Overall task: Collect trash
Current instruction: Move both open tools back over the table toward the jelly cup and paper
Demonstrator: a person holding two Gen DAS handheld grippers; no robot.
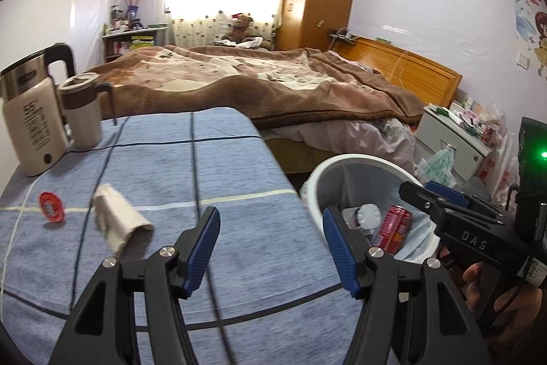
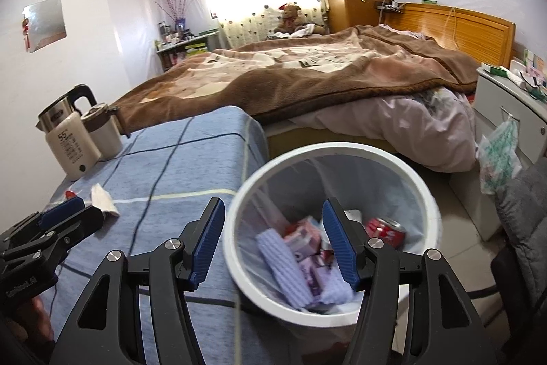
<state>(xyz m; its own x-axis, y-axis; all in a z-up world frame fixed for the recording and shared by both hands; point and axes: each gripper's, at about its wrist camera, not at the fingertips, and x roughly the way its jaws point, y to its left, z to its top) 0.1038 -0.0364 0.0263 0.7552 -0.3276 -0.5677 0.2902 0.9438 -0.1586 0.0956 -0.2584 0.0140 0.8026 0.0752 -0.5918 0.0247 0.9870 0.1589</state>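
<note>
Over the blue checked table [image 1: 171, 159] the left gripper [image 1: 270, 248] tips forward and down, its blue pads wide apart with nothing between them. A hand [image 1: 478, 283] holds the right gripper [image 2: 273, 245], which leans down over the white bin [image 2: 424, 190] beside the table. Its pads are wide apart too and hold nothing. In the bin lie a red can [image 2: 386, 228], a purple cloth [image 2: 283, 265] and pink packets [image 2: 304, 238]. On the table there is still a crumpled paper [image 1: 116, 221], and near it a small red lid [image 1: 51, 206].
</note>
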